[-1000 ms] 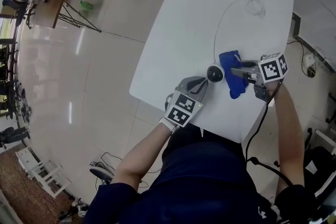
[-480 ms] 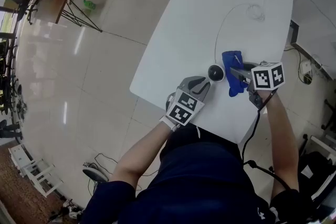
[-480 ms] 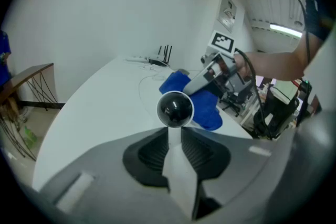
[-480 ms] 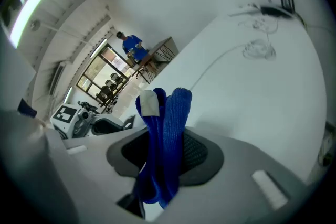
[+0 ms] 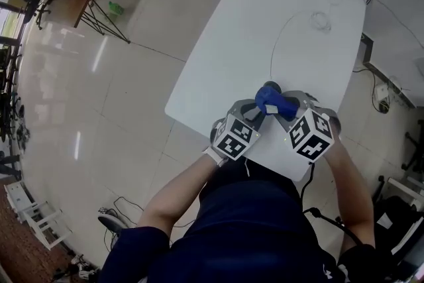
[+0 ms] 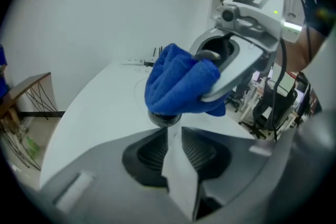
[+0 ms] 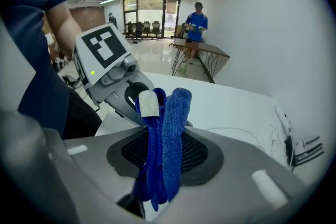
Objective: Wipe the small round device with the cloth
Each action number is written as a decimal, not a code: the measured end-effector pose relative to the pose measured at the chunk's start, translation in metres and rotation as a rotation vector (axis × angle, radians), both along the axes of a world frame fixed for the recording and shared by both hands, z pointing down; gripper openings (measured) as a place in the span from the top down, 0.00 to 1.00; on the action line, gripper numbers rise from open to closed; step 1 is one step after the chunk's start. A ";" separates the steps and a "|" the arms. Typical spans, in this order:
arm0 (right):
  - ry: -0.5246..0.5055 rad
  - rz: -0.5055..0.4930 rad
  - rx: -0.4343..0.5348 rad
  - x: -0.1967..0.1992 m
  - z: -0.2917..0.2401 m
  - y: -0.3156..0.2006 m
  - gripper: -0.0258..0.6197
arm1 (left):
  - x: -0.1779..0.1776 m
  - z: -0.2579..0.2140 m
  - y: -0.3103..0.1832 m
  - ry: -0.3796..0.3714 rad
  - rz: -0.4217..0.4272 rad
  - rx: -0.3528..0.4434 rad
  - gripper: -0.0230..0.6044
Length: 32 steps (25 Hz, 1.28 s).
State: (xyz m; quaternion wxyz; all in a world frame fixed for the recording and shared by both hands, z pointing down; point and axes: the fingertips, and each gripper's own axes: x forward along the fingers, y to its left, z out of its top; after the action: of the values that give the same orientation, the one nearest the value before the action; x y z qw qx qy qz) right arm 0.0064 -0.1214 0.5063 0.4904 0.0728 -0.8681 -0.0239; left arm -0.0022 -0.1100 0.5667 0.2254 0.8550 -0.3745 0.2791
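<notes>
Covering device [image 6: 164, 119], cloth [image 7: 173, 128] clamped in right jaws

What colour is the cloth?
Bright blue all over. The cloth shows best in the right gripper view.

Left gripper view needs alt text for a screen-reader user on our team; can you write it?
The right gripper holds a bunched blue cloth down on a small round dark device on a white table. The device sits just past the tips of the left gripper, whose jaws have just been opening with nothing between them.
</notes>
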 end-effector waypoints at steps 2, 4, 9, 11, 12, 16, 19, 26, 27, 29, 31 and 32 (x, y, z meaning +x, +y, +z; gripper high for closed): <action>0.030 -0.033 -0.004 -0.003 0.005 0.007 0.75 | 0.001 0.000 0.001 -0.007 0.005 0.004 0.83; 0.026 -0.025 -0.024 -0.004 0.005 0.004 0.75 | 0.000 -0.001 0.001 -0.019 0.011 0.012 0.83; -0.064 0.097 -0.172 -0.001 -0.006 -0.032 0.75 | -0.001 0.002 -0.004 -0.039 0.028 0.013 0.83; -0.095 0.150 -0.280 0.005 -0.001 -0.051 0.75 | -0.001 0.004 -0.006 -0.037 0.029 0.004 0.83; -0.105 0.172 -0.339 0.008 0.001 -0.060 0.75 | -0.001 0.005 -0.008 -0.036 0.030 0.000 0.83; -0.085 0.180 -0.519 0.020 0.018 -0.079 0.75 | -0.002 0.013 -0.011 -0.042 0.030 -0.023 0.83; -0.058 0.169 -0.590 0.023 0.039 -0.083 0.75 | -0.003 0.018 -0.010 -0.050 0.038 -0.038 0.83; 0.044 0.196 -0.622 0.030 0.103 -0.084 0.75 | -0.002 0.024 -0.004 -0.058 0.057 -0.063 0.83; 0.057 0.210 -0.626 0.030 0.111 -0.082 0.75 | -0.003 0.024 -0.003 -0.062 0.057 -0.060 0.83; 0.058 0.259 -0.641 0.029 0.121 -0.080 0.75 | -0.007 0.023 -0.003 -0.066 0.049 -0.055 0.83; 0.047 0.310 -0.633 0.029 0.122 -0.083 0.75 | -0.008 0.024 -0.004 -0.067 0.037 -0.054 0.83; 0.053 0.325 -0.605 0.032 0.122 -0.085 0.75 | -0.007 0.025 -0.005 -0.070 0.035 -0.054 0.83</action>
State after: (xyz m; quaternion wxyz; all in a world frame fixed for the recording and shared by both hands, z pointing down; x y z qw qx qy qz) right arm 0.0386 -0.2064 0.6279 0.5093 0.0606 -0.8000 0.3113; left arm -0.0089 -0.1155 0.5913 0.2303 0.8447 -0.3594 0.3228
